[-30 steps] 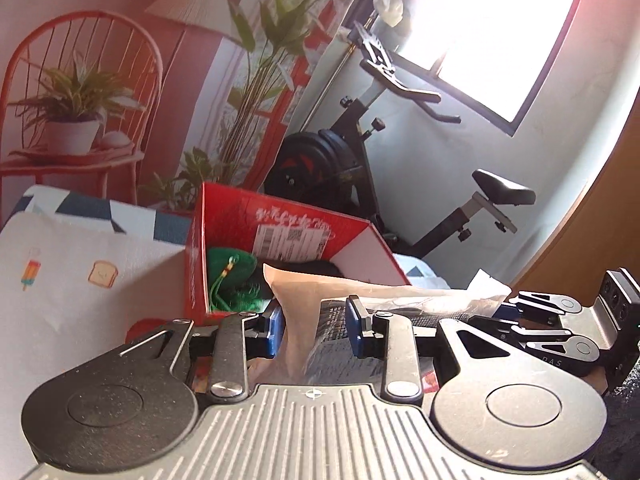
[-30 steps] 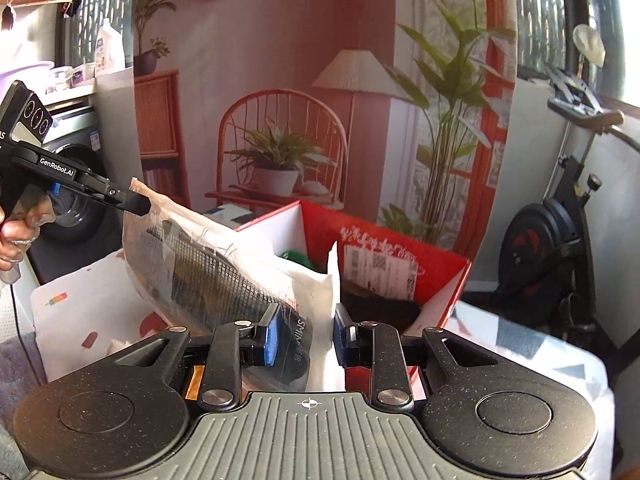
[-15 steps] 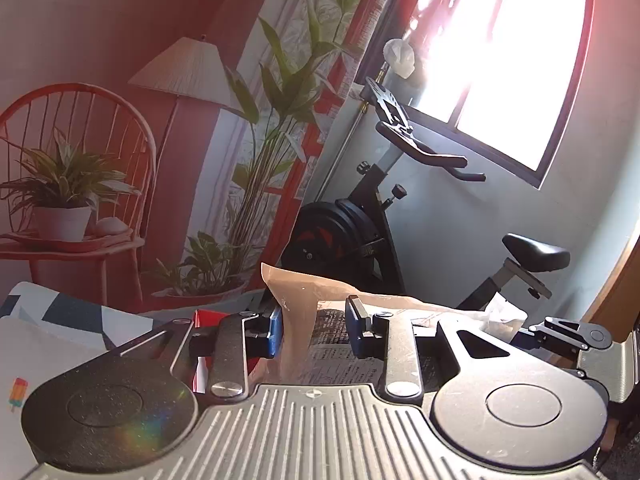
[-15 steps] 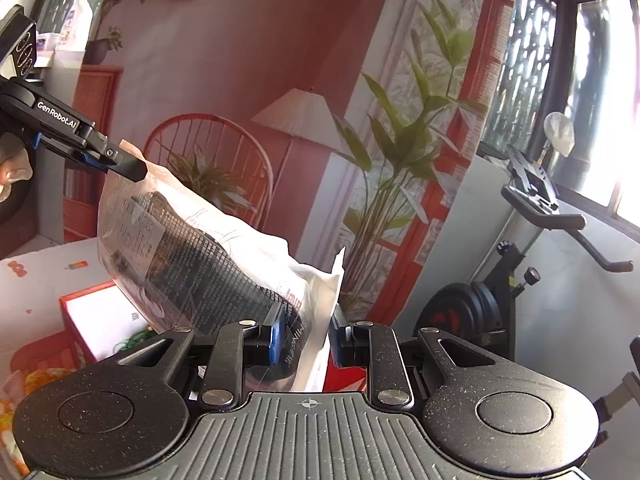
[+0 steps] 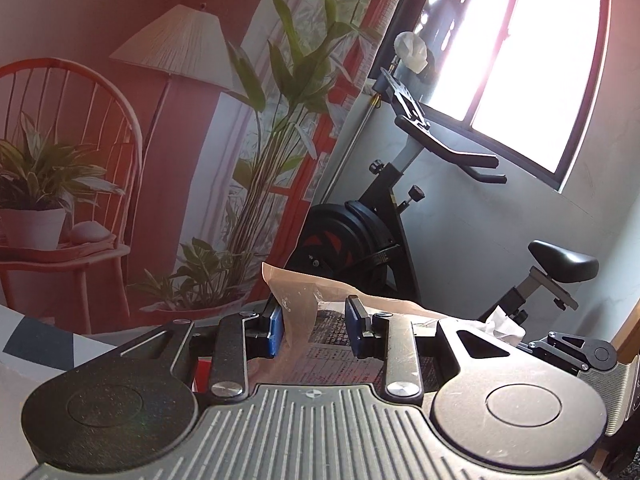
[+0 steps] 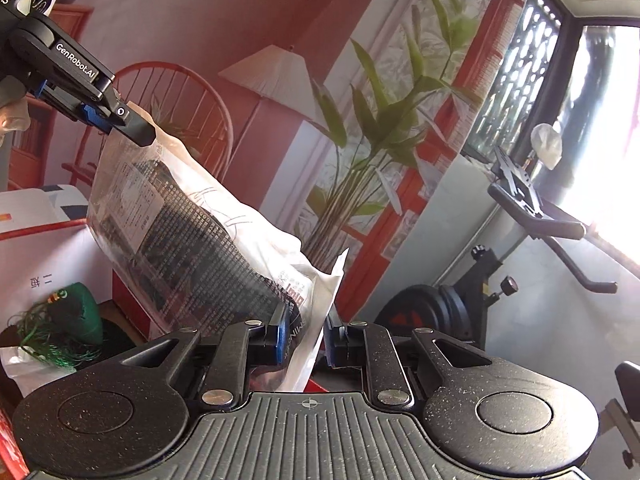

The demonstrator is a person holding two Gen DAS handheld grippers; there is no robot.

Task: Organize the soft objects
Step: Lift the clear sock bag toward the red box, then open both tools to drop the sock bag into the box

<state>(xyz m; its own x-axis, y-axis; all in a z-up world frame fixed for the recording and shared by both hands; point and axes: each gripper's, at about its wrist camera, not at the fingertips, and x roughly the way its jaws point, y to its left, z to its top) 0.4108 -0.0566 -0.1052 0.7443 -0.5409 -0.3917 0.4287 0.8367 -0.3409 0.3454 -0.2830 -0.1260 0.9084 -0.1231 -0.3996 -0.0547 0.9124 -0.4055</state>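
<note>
Together, we hold 1 clear plastic bag [image 6: 192,240] in the air between our 2 grippers, and it has a dark folded textile with a dotted pattern inside.

Going from left to right in the right wrist view, we first see the left gripper [image 6: 134,130] at the upper left, with part of a hand [image 6: 14,116] behind it. Its fingers are clenched on the upper corner of the bag. Below it a red cardboard box [image 6: 128,304] stands open, and a green object with green strings [image 6: 68,316] lies inside it. The bag hangs tilted above this box, from upper left down to lower right. At the bottom centre the right gripper [image 6: 306,338] has its blue pads [image 6: 282,338] around the lower white edge of the bag; the jaws are closing and the left pad touches the plastic, but we cannot tell if the right pad presses it too. Further right an exercise bike [image 6: 516,240] stands near a bright window [image 6: 600,140].

In the left wrist view, a printed backdrop with a red chair [image 5: 68,140] and a lamp [image 5: 176,48] fills the left side. In the middle the left gripper's pads grasp the brownish corner of the bag. At the far right edge we see a part of the right gripper.
</note>
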